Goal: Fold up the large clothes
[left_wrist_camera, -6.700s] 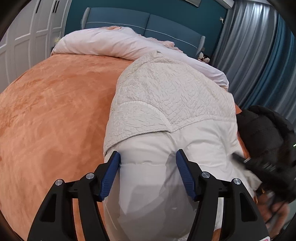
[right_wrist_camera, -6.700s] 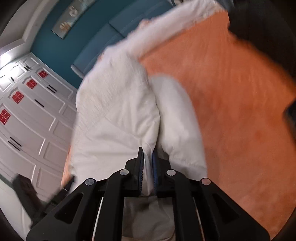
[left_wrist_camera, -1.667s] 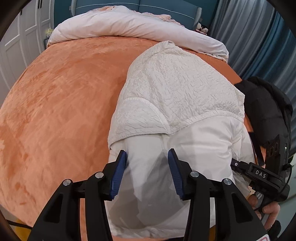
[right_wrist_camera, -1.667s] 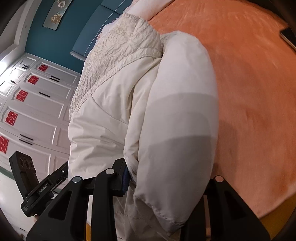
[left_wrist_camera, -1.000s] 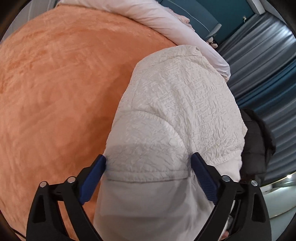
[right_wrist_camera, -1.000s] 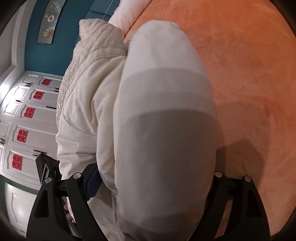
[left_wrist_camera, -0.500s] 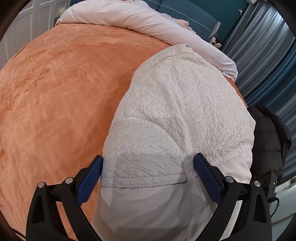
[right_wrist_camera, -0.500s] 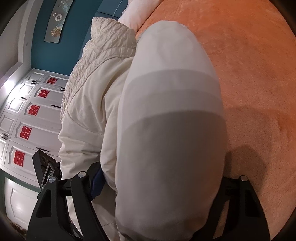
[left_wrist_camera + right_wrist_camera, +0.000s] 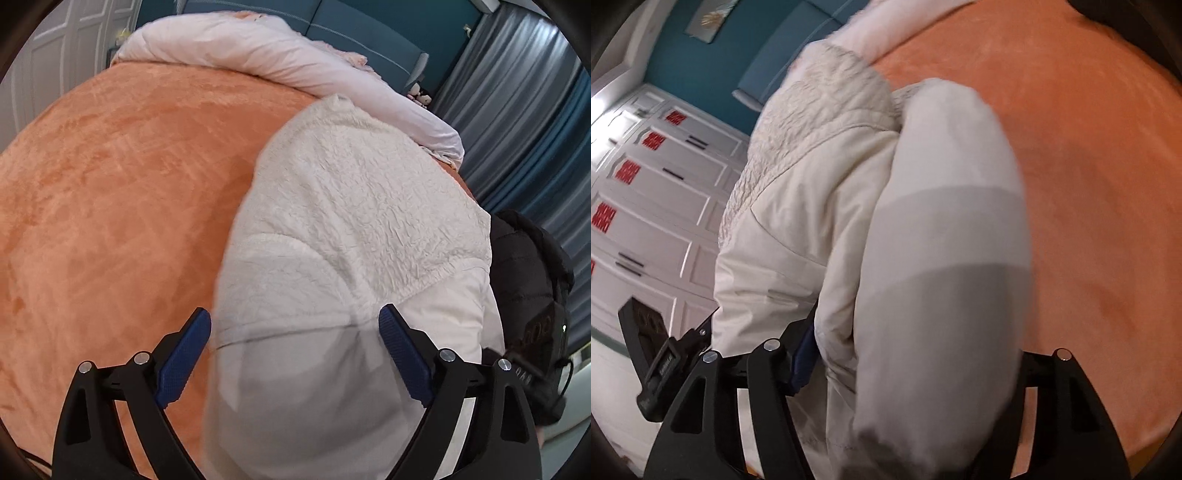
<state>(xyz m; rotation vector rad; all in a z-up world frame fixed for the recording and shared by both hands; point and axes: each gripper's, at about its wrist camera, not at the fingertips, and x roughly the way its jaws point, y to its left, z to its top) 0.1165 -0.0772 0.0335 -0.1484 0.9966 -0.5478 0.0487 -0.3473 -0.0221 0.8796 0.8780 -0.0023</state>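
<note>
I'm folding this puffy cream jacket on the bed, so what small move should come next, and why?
Probably finish clamping the right hand-held gripper on the sleeve: its jaws have just been closing around it, and it lies unfolded beside the jacket body.

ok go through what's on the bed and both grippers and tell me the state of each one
white jacket: lying on the orange bedspread, both sleeves folded in.
left sleeve: between the left gripper pads, no squeeze visible.
right sleeve: between the right gripper fingers; contact unclear.
left gripper: open wide, jaws just closing slightly.
right gripper: jaws just closing; right pad hidden.
black jacket: heaped at the bed's edge.
pink duvet: bunched at the headboard.
</note>
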